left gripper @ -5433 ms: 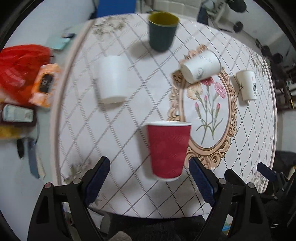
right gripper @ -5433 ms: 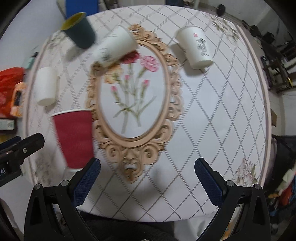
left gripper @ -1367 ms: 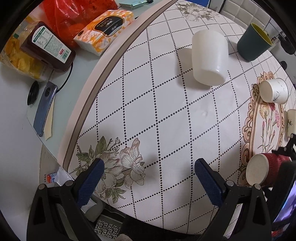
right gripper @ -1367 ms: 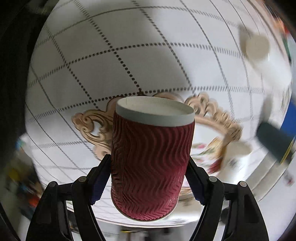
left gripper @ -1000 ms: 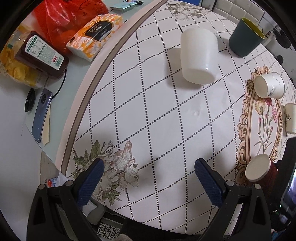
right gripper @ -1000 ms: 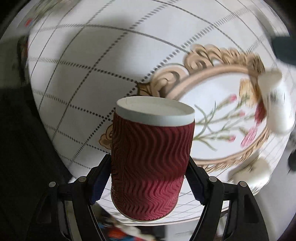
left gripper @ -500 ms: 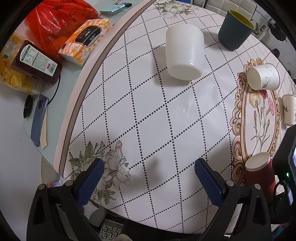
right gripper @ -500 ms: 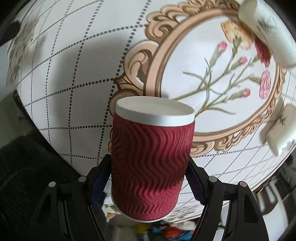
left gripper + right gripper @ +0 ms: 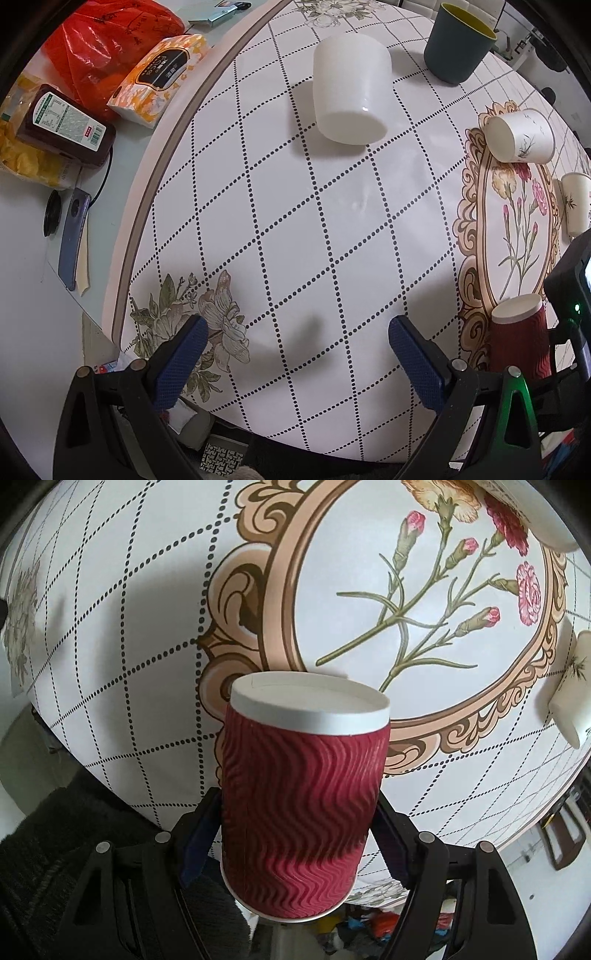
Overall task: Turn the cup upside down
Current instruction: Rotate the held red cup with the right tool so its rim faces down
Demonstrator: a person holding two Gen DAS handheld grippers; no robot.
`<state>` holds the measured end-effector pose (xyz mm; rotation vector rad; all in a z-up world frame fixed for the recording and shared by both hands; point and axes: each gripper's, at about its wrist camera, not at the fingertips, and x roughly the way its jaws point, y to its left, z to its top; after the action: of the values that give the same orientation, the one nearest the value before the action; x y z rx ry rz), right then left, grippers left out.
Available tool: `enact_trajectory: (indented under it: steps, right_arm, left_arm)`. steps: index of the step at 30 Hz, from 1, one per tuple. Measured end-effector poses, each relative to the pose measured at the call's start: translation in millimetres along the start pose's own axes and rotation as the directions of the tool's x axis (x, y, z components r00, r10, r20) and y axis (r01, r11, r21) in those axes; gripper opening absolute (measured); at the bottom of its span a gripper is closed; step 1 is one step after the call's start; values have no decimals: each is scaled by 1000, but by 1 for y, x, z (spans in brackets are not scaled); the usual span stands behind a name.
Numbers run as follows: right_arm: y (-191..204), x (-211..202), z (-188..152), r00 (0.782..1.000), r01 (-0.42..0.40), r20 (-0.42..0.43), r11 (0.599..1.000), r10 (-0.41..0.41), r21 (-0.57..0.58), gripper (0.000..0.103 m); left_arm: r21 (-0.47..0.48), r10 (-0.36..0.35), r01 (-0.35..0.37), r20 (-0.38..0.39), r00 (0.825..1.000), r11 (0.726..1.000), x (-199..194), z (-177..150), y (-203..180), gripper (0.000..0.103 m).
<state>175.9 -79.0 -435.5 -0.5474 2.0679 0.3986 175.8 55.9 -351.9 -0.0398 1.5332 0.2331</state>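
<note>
My right gripper (image 9: 295, 834) is shut on the red ripple-wall paper cup (image 9: 301, 805), its white base towards the table and its wide mouth towards the camera. The cup hangs over the near end of the ornate oval frame print (image 9: 273, 590). In the left wrist view the red cup (image 9: 519, 341) stands base-up at the far right, with the right gripper's dark body beside it. My left gripper (image 9: 295, 350) is open and empty above the checked tablecloth (image 9: 295, 221).
A white cup (image 9: 349, 86) stands upside down, a dark green cup (image 9: 458, 42) stands upright behind it. Two white printed paper cups (image 9: 521, 134) (image 9: 576, 208) lie on their sides. Off the cloth at left: tissue pack (image 9: 162, 77), red bag (image 9: 107, 44), sauce bottle (image 9: 62, 125), phone (image 9: 72, 240).
My right gripper took the red cup and has turned it over, base now up, lowering towards the oval frame's end. My left gripper drew back left and stays open.
</note>
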Motion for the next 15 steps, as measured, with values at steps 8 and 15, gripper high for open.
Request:
enact_trajectory:
  steps: [8,15]
  right_arm:
    - [-19,-1,21,998,-55,-15,997,56,56,81]
    - [-31,-20,27,998,-66,-4,996,67,54,89]
  left_arm:
    - [14,-1,1,1,1000,1000,-1,-3,-4,100]
    - [20,-4,4,9,1000,1000,-6,-5,-7,100]
